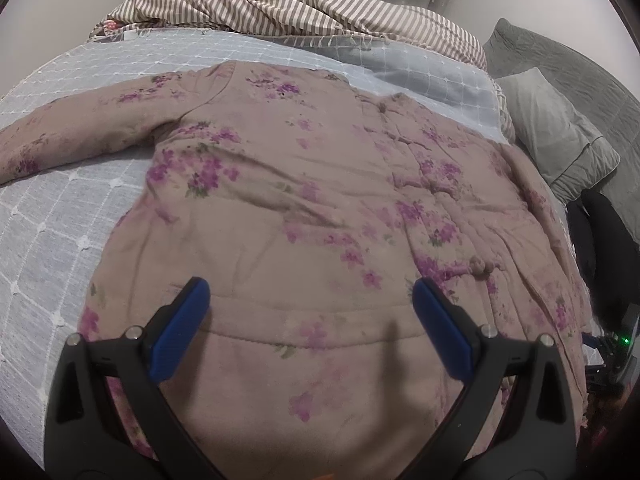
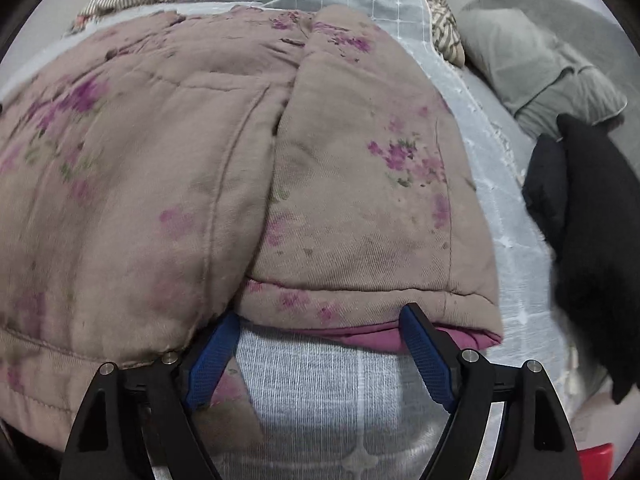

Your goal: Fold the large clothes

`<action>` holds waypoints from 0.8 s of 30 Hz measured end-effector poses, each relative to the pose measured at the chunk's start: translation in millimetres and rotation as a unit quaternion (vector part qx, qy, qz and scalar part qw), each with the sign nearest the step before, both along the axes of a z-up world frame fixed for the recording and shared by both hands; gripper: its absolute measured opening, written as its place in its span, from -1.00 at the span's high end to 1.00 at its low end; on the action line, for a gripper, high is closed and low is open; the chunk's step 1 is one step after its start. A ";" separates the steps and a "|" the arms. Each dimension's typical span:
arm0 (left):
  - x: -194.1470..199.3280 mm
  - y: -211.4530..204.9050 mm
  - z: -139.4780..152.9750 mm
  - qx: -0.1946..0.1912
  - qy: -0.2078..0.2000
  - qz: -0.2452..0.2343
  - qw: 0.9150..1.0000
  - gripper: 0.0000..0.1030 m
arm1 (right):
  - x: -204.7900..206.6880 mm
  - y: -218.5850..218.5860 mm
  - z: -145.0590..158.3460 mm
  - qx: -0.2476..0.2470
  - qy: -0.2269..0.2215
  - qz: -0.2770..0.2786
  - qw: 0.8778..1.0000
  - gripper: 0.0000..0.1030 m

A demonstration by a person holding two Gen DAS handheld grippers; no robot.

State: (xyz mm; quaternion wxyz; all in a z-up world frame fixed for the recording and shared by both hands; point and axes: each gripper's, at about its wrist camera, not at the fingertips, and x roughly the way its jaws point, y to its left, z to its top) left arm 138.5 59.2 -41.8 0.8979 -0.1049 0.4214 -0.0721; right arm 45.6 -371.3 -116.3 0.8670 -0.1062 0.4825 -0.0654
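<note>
A padded brown jacket with purple flowers [image 1: 312,200] lies spread on a pale blue checked bed cover [image 1: 52,232], one sleeve stretched to the left. My left gripper [image 1: 310,294] hovers open above the jacket's lower hem, nothing between its blue pads. In the right wrist view the same jacket [image 2: 160,160] fills the frame, with its right sleeve [image 2: 360,208] folded over the body. My right gripper [image 2: 318,318] is open just at the sleeve cuff, where a purple lining [image 2: 384,338] shows. Its pads flank the cuff edge without pressing it.
A striped blanket [image 1: 288,12] is bunched at the head of the bed. Grey pillows [image 1: 556,128] lie at the right. A black garment [image 2: 588,220] sits on the bed's right edge. Something red [image 2: 596,454] peeks out at the lower right.
</note>
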 end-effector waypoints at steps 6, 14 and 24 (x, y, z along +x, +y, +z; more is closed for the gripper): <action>-1.6 1.8 1.9 0.006 -0.004 0.005 1.000 -0.96 | 8.5 2.6 -1.8 -0.003 -0.022 0.004 1.000 -0.40; -3.8 14.6 3.5 -0.008 -0.001 0.019 1.000 -0.96 | 13.6 8.0 16.7 -0.049 -0.038 -0.019 0.998 0.53; -0.8 18.0 5.0 -0.022 0.002 0.019 1.000 -0.96 | 6.1 -51.6 119.7 -0.067 -0.163 -0.124 0.977 0.55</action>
